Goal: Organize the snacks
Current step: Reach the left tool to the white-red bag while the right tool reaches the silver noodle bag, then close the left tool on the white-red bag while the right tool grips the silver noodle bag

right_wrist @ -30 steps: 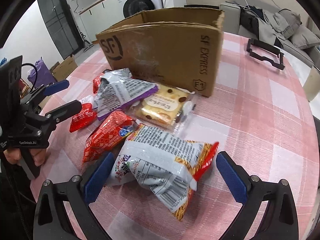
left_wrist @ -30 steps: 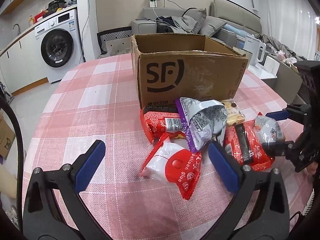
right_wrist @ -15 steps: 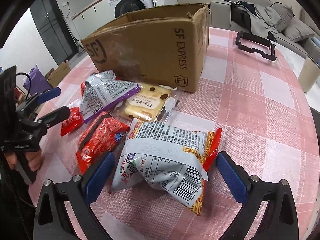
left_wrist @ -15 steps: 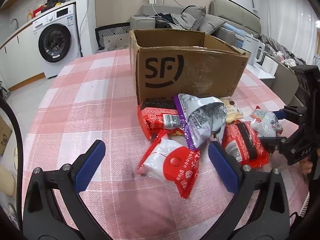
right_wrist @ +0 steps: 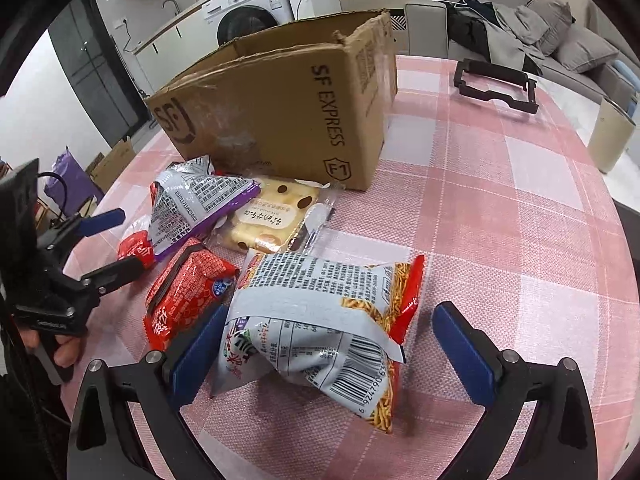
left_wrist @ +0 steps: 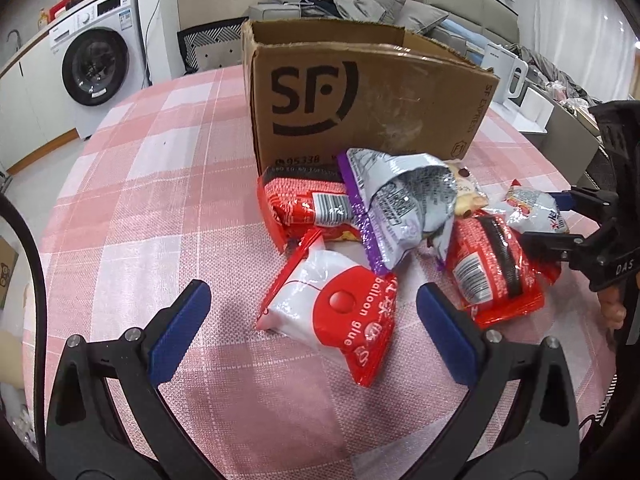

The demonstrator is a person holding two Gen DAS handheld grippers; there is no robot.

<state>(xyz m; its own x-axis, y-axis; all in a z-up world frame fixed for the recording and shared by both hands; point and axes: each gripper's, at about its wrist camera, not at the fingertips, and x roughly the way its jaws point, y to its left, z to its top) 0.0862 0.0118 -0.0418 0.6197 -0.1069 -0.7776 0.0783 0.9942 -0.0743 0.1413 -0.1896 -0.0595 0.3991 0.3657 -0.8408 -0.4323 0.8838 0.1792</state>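
An open SF cardboard box (left_wrist: 360, 100) stands on the pink checked table (left_wrist: 160, 184), with a heap of snack packets in front of it. My left gripper (left_wrist: 314, 334) is open, and a red and white packet (left_wrist: 340, 312) lies flat between its fingers, untouched. Behind it lie a red packet (left_wrist: 304, 208), a purple and silver bag (left_wrist: 400, 208) and another red packet (left_wrist: 492, 272). My right gripper (right_wrist: 330, 354) is open around a silver and orange snack bag (right_wrist: 320, 312), its left pad close against the bag. A biscuit packet (right_wrist: 268, 216) lies by the box (right_wrist: 280, 104).
A black frame (right_wrist: 496, 88) lies on the far side of the table beyond the box. A beige container (right_wrist: 610, 136) stands off the table's right edge. A washing machine (left_wrist: 100, 64) and a sofa with cushions (left_wrist: 384, 0) are in the background.
Both grippers have moved forward and lower toward the heap. The right gripper's fingers now reach along both sides of the silver and orange bag. Neither has closed.
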